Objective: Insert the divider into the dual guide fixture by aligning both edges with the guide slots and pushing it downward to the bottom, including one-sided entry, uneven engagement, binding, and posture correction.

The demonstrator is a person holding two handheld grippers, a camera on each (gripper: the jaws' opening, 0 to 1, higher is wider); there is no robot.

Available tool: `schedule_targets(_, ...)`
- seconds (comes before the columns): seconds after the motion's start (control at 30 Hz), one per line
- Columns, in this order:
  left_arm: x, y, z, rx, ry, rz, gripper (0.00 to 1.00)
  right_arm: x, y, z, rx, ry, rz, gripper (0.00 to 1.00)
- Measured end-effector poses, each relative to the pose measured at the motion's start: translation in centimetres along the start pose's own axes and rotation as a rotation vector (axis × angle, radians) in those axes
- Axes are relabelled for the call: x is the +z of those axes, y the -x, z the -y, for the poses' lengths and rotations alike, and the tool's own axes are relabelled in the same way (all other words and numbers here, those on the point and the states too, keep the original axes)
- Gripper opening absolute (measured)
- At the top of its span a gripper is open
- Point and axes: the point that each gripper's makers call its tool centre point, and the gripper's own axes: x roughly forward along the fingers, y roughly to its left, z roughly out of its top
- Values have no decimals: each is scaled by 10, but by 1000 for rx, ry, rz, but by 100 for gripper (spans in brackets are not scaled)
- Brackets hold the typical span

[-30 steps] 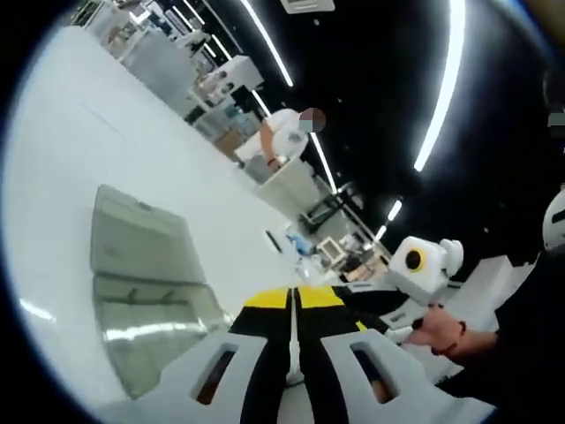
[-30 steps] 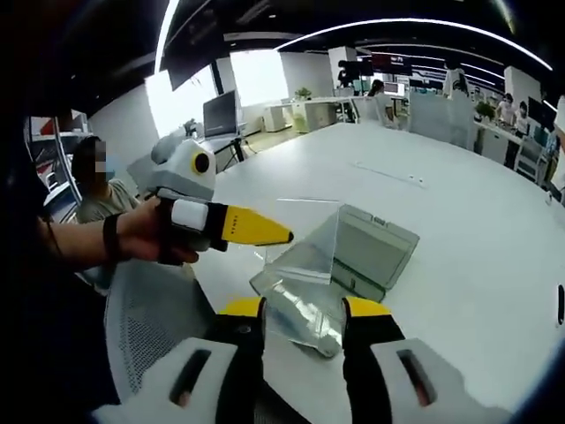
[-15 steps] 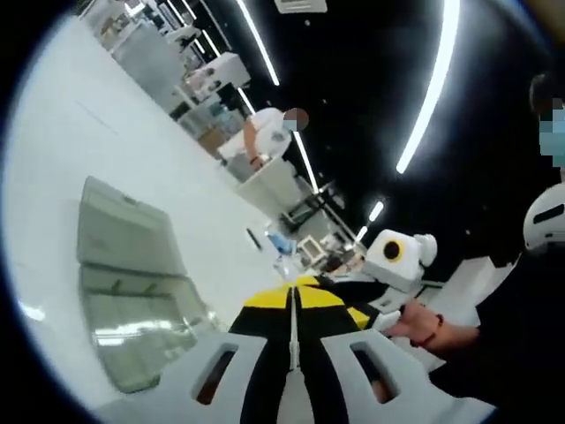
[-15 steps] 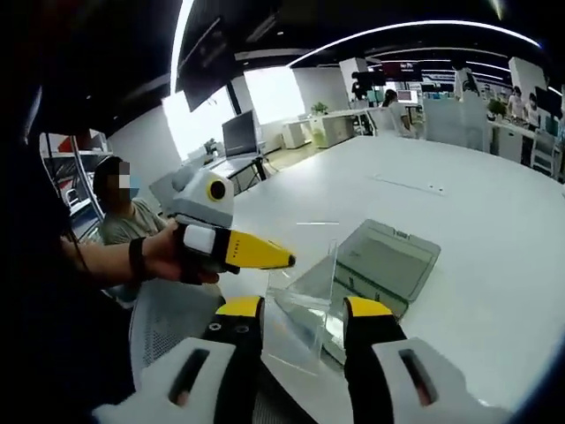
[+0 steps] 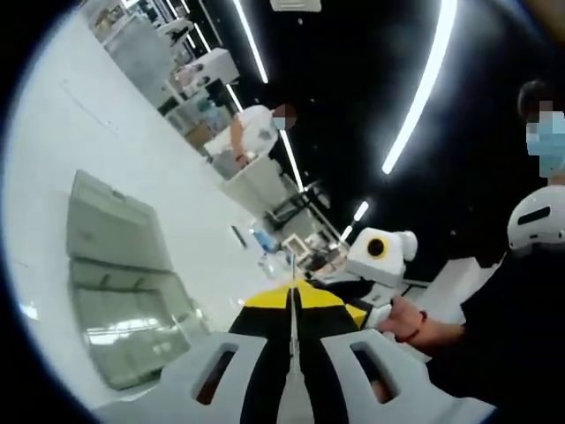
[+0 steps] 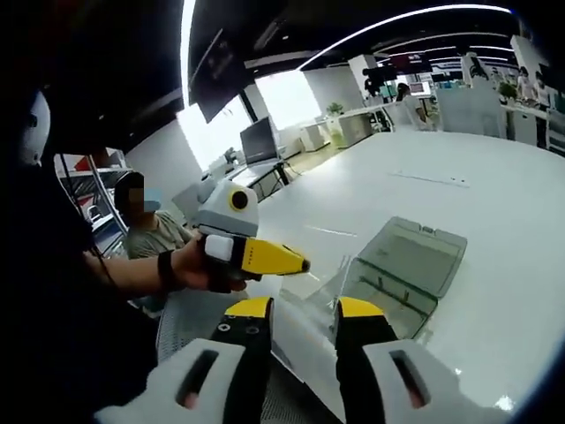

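My left gripper (image 5: 291, 299) is shut on the clear divider (image 5: 291, 276), which I see edge-on as a thin line rising between the yellow tips. In the right gripper view that left gripper (image 6: 298, 262) comes in from the left in a person's hand, holding the clear divider (image 6: 325, 284) tilted above the table. The dual guide fixture (image 6: 404, 263), a grey-clear hinged tray, lies open on the white table just beyond it. The same fixture (image 5: 115, 283) is at the left of the left gripper view. My right gripper (image 6: 305, 309) stands open below the divider; the right gripper (image 5: 357, 296) also appears in a hand.
The white table (image 6: 494, 194) stretches wide to the right of the fixture. A mesh chair seat (image 6: 190, 309) sits under the left hand. People sit and stand at desks (image 5: 256, 132) farther off in the office.
Both cameras have shifted slightly, so the fixture sits a little farther right in the right gripper view. The left gripper stays shut on the divider; the right gripper stays open.
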Motion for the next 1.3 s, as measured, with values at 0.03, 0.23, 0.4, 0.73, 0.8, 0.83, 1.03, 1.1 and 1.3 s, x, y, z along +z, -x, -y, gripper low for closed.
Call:
schedule_targets(0.03, 1, 0, 2, -16, 13, 9, 0, 0, 0, 0, 3, -3, 1, 20)
schedule_targets(0.23, 4, 1, 10, -61, 52, 38, 0, 2, 2, -8, 66, -73, 37, 14)
schedule_targets(0.4, 7, 1, 17, -95, 73, 62, 0, 3, 0, -12, 86, -95, 52, 16)
schedule_targets(0.73, 8, 2, 20, -105, 87, 74, 0, 11, 2, -21, 153, -164, 91, 13)
schedule_targets(0.8, 9, 2, 22, -119, 95, 79, 0, 11, 2, -22, 167, -192, 101, 10)
schedule_targets(0.83, 9, 3, 21, -122, 101, 83, 0, 11, 2, -22, 172, -203, 106, 9)
schedule_targets(1.03, 17, 3, 26, -155, 127, 126, 0, 25, 8, -24, 229, -304, 190, 7)
schedule_targets(1.1, 18, 2, 26, -159, 127, 131, 0, 26, 8, -23, 229, -304, 193, 4)
schedule_targets(1.3, 18, 2, 26, -165, 135, 138, 0, 28, 9, -25, 250, -336, 204, 2)
